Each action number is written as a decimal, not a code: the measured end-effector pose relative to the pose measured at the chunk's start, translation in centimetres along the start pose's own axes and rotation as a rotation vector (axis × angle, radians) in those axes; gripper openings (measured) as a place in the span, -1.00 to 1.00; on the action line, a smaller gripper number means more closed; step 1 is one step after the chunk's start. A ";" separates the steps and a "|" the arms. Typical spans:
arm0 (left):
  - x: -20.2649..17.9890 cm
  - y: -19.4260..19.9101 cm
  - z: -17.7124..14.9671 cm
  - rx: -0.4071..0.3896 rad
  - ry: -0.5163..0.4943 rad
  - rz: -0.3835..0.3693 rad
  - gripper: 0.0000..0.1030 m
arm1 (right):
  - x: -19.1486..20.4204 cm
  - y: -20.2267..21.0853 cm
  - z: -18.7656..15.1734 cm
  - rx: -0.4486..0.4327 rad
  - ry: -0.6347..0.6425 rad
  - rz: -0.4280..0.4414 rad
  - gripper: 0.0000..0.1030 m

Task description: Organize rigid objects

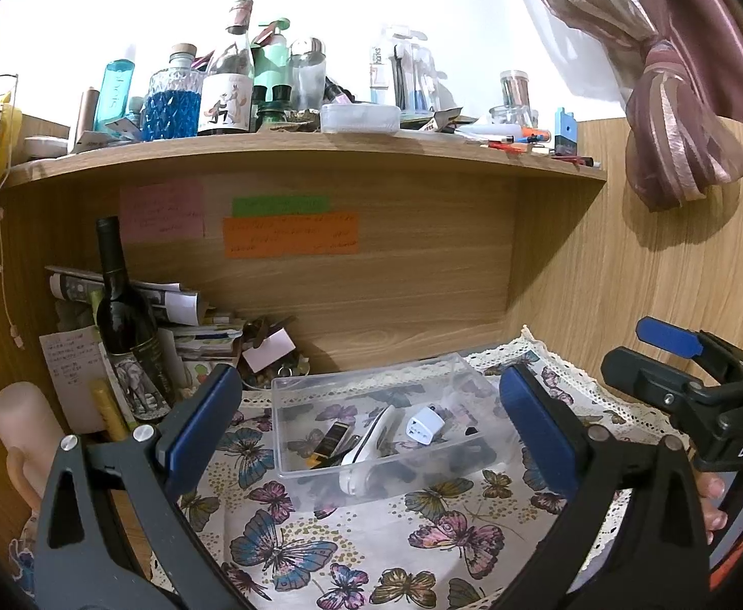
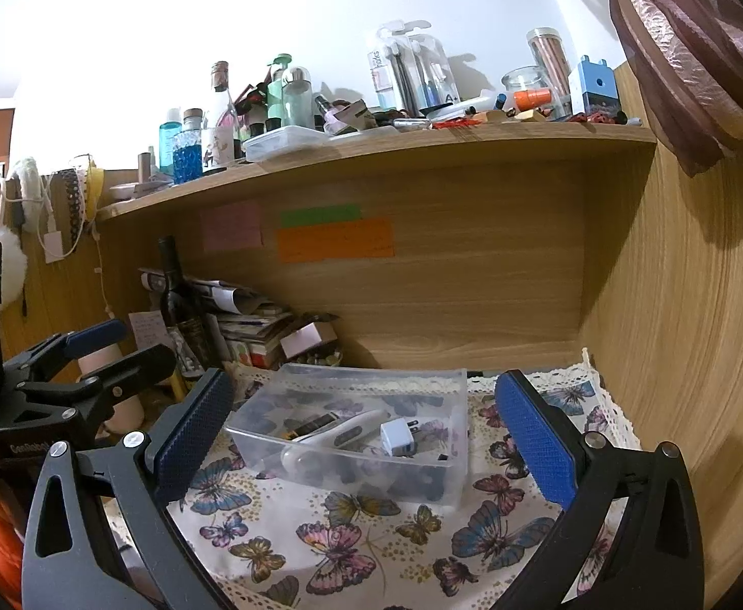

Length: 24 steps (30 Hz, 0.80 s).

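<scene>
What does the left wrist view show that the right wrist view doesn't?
Only the left wrist view shows the person's fingers under the right gripper and a black-and-gold tube clearly. Only the right wrist view shows a white charger hanging on the left wall and the left gripper from outside. Both show the clear bin on the butterfly cloth, the white plug adapter and the wine bottle.

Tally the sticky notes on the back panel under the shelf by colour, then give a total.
Pink paper sticky note: 1
Green paper sticky note strip: 1
Orange paper sticky note: 1
Total: 3
</scene>
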<state>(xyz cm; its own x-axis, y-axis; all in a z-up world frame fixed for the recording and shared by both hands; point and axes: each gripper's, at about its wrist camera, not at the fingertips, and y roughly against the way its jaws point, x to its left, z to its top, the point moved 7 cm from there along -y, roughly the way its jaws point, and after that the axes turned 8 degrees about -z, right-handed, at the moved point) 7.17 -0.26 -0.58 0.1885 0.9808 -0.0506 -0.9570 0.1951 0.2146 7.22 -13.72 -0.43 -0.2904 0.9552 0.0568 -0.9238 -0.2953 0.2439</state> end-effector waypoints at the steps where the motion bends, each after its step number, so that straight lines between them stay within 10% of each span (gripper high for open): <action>1: 0.0 0.0 0.0 0.000 0.000 0.000 1.00 | 0.0 0.0 0.0 0.000 0.000 -0.001 1.00; 24: 0.5 0.1 0.0 -0.009 0.026 0.007 1.00 | 0.8 -0.7 -0.2 0.014 0.021 0.022 1.00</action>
<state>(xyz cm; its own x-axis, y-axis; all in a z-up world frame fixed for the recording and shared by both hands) 7.15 0.30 -0.62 0.1757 0.9816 -0.0741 -0.9603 0.1875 0.2063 7.56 -12.78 -0.78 -0.3162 0.9477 0.0424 -0.9134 -0.3162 0.2563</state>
